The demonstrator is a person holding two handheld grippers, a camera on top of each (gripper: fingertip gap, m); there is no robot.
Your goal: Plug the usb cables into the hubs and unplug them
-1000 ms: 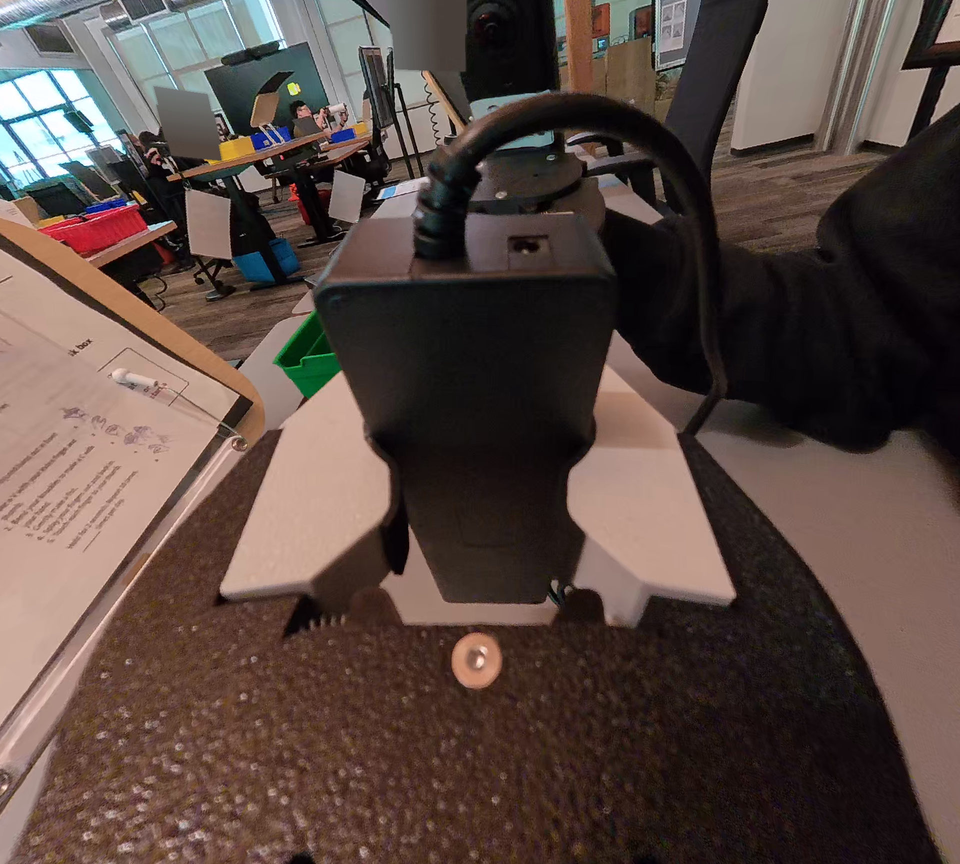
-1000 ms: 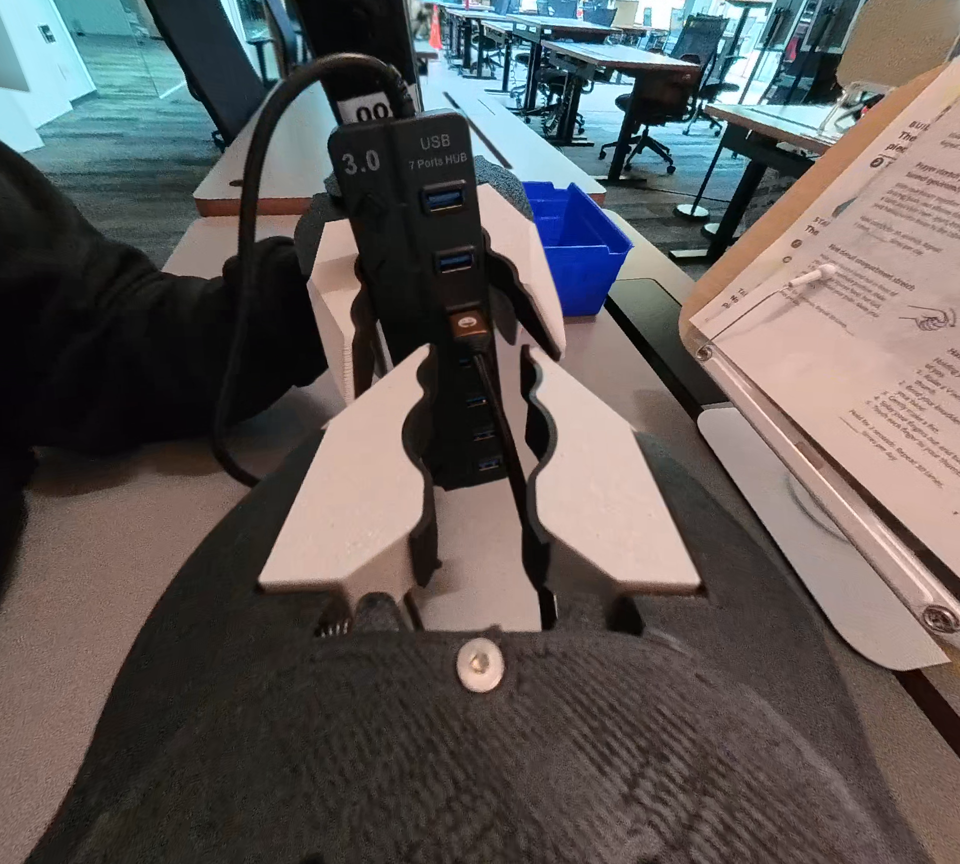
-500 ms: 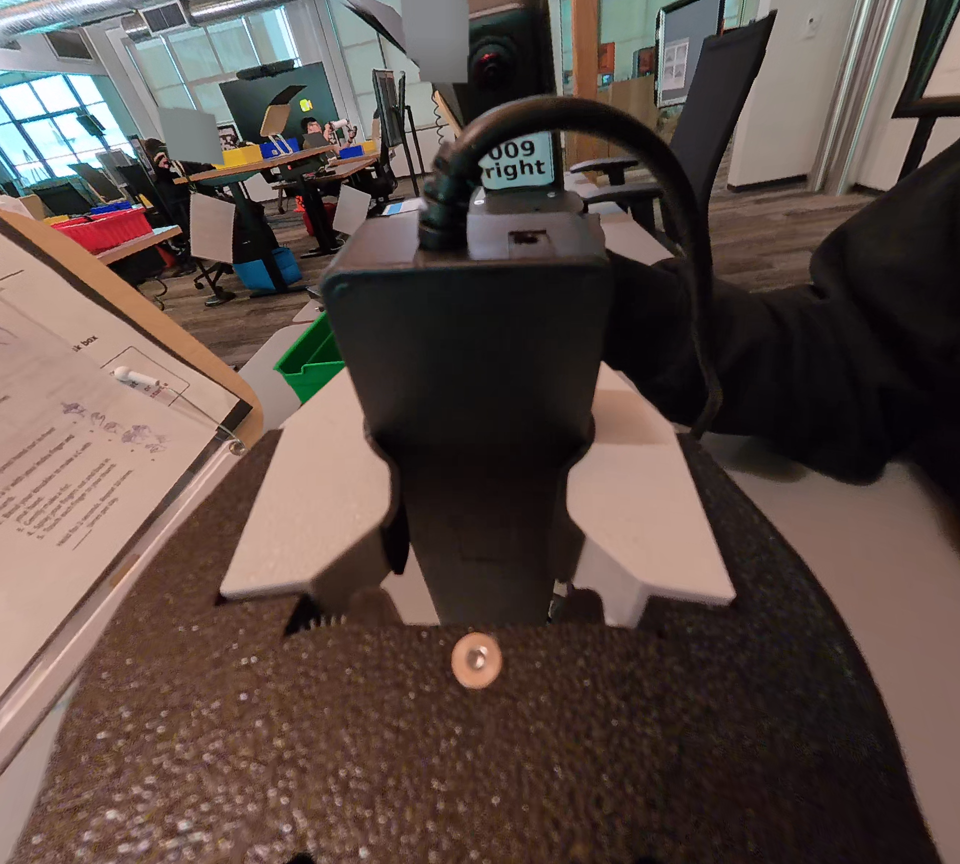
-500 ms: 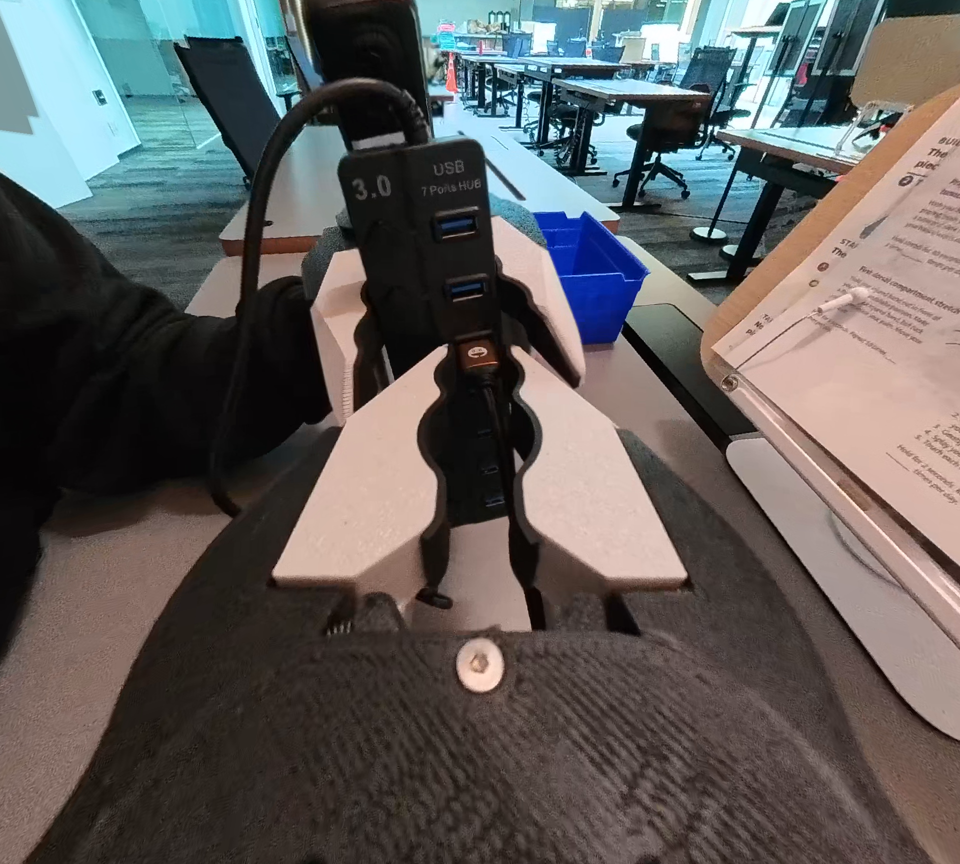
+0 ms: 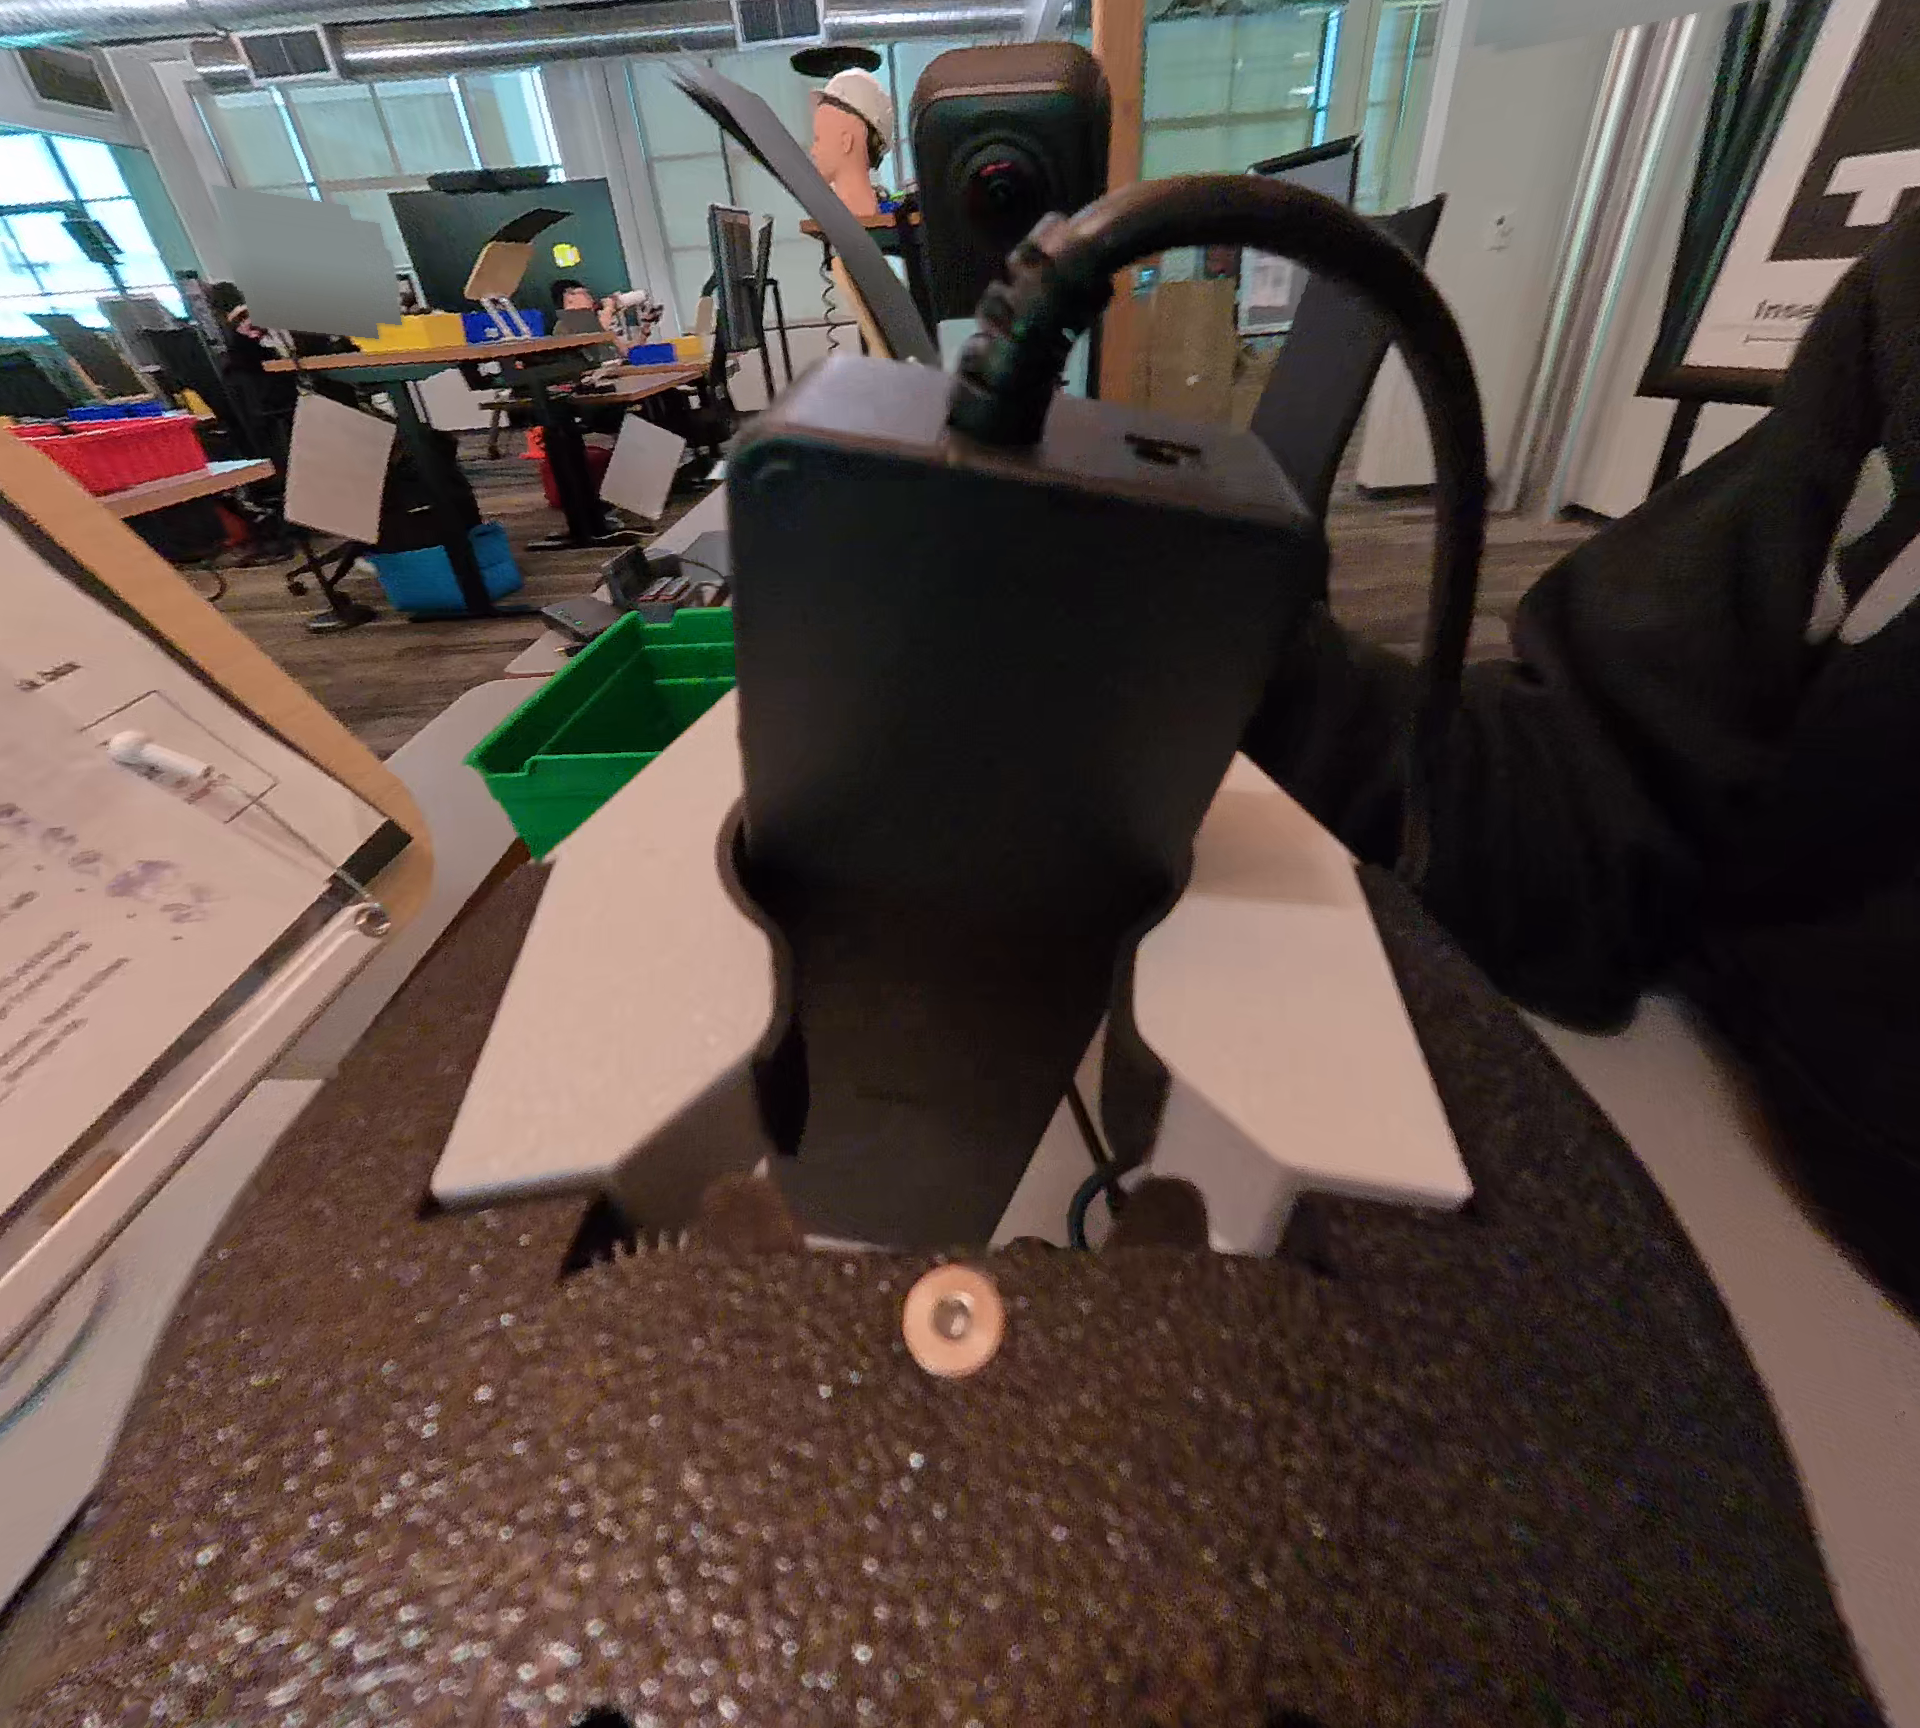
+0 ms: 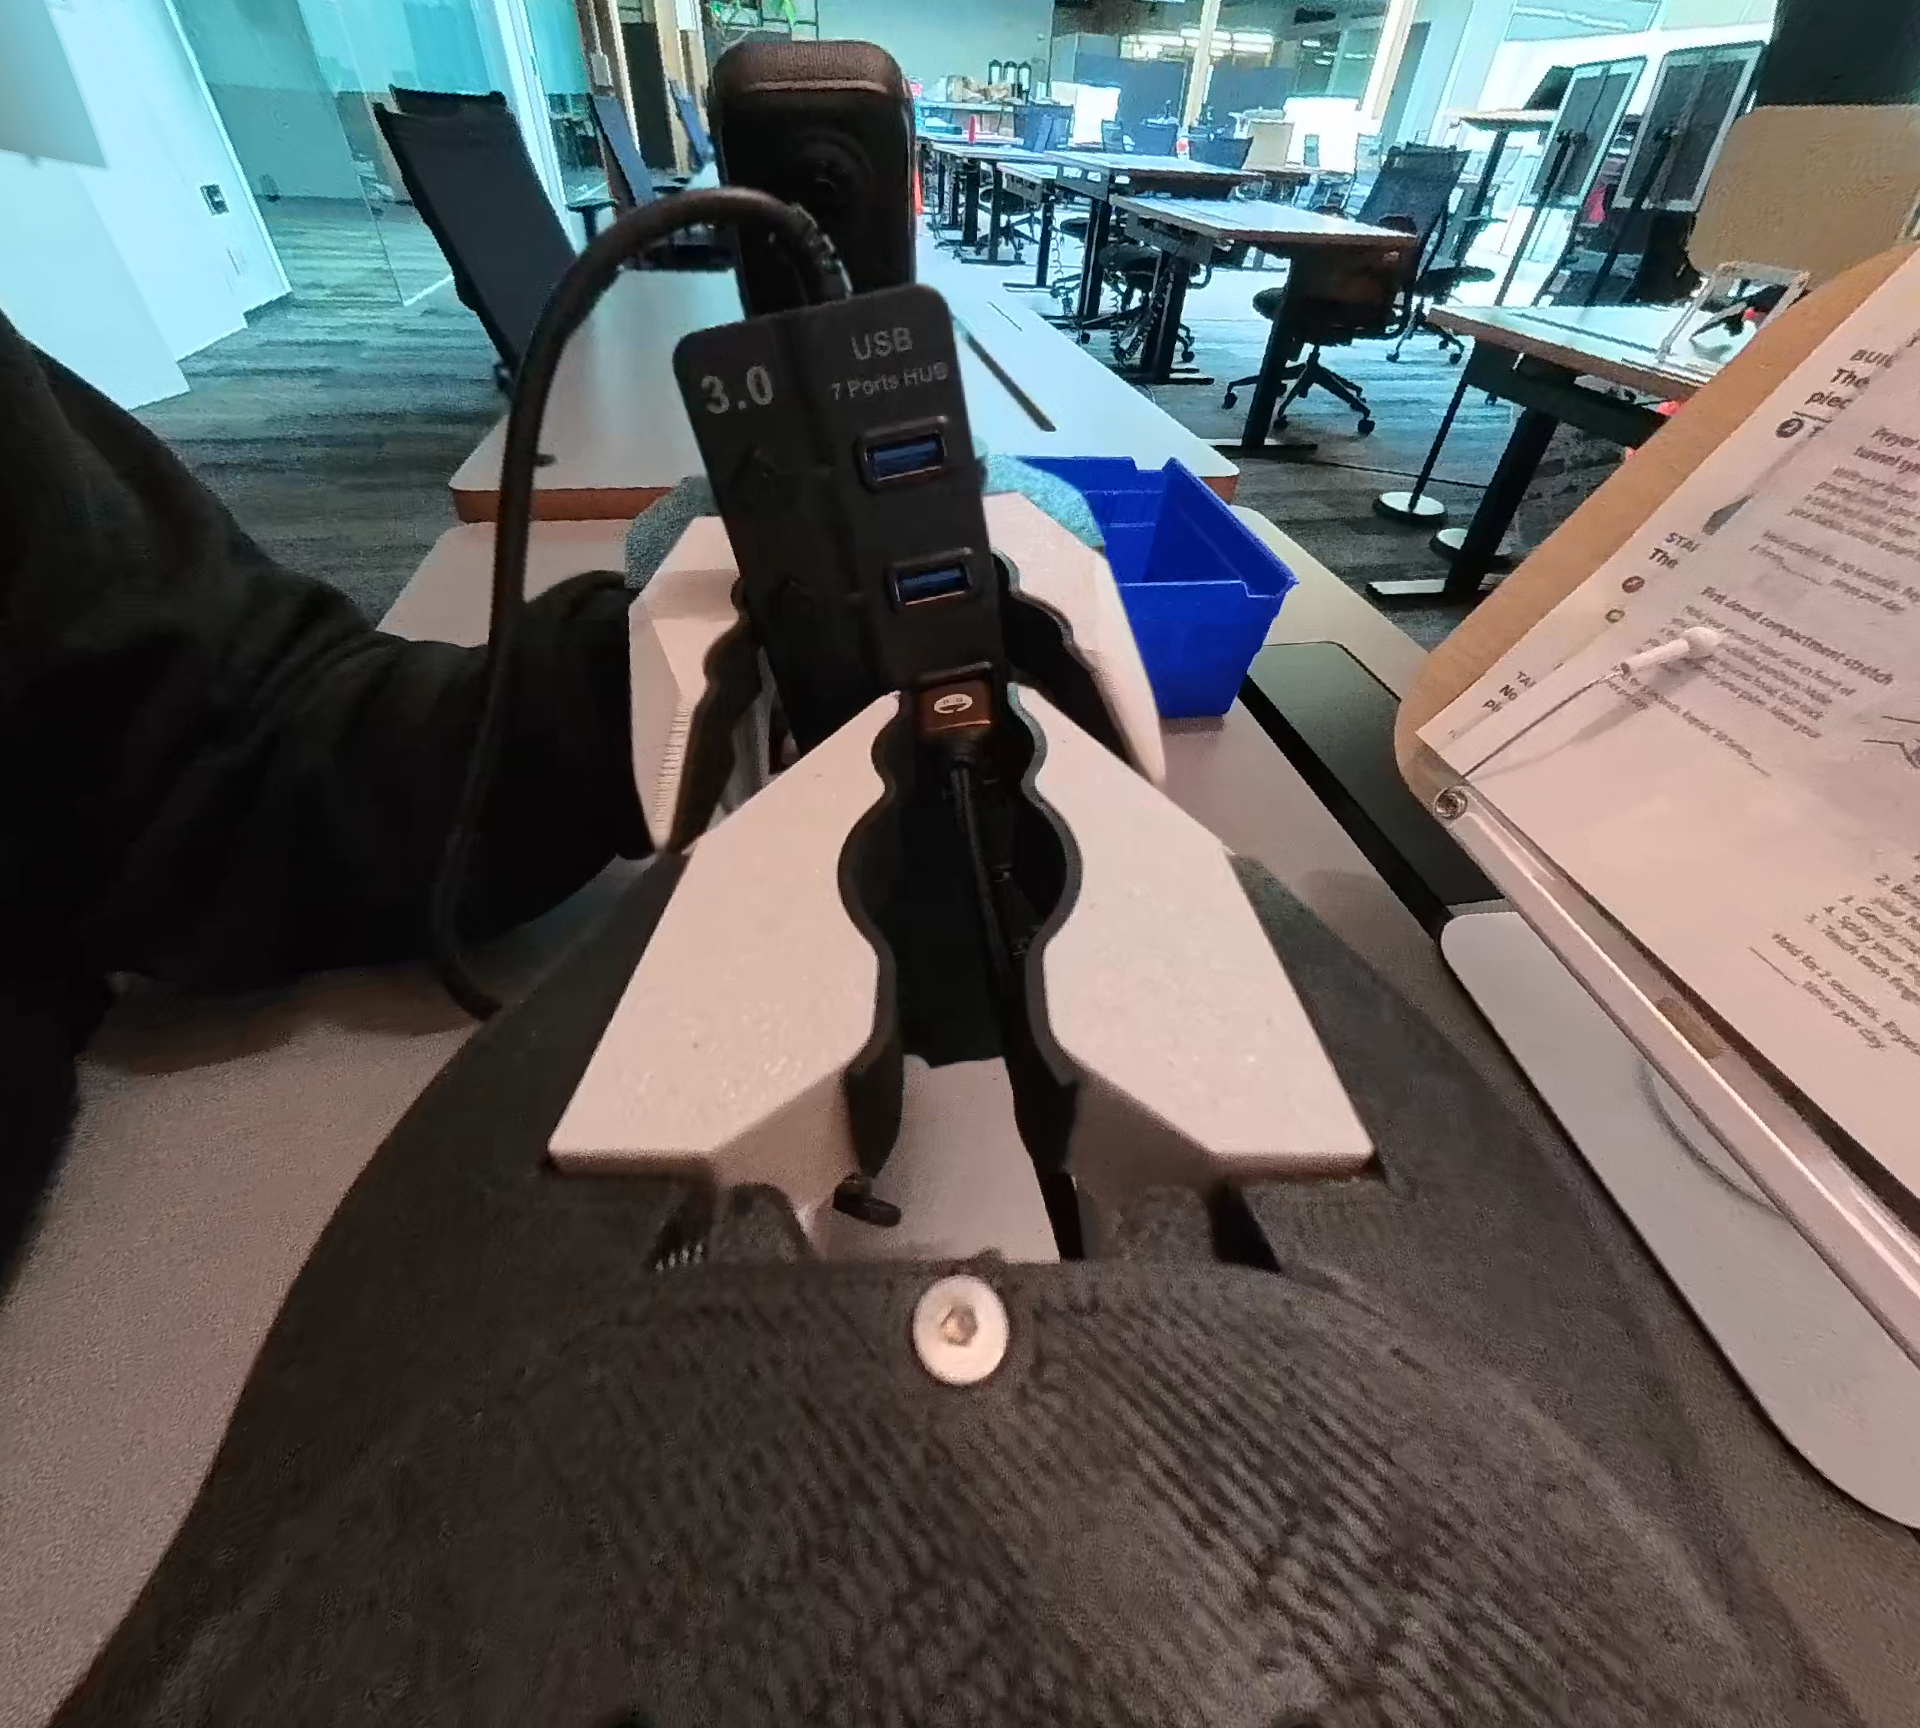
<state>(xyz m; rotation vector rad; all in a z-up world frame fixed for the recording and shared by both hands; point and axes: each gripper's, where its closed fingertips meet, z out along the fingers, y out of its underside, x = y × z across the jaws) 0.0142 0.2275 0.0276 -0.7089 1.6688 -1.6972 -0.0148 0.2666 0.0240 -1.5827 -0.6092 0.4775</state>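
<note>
The hub (image 5: 997, 743) stands upright above the desk (image 6: 208, 1159), clamped by the left tool (image 5: 951, 1003). The right tool (image 6: 961, 847) pinches the plug (image 6: 954, 707) (ports visible only from the right wrist view).

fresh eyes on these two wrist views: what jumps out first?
The black USB hub, held upright dead centre by the left claw, which is shut on its lower body. In the right wrist view a plug with a bronze housing sits in the third port, two blue ports above it empty, with the right claw around its thin cable. A thick black cable arches off the hub's top.
</note>
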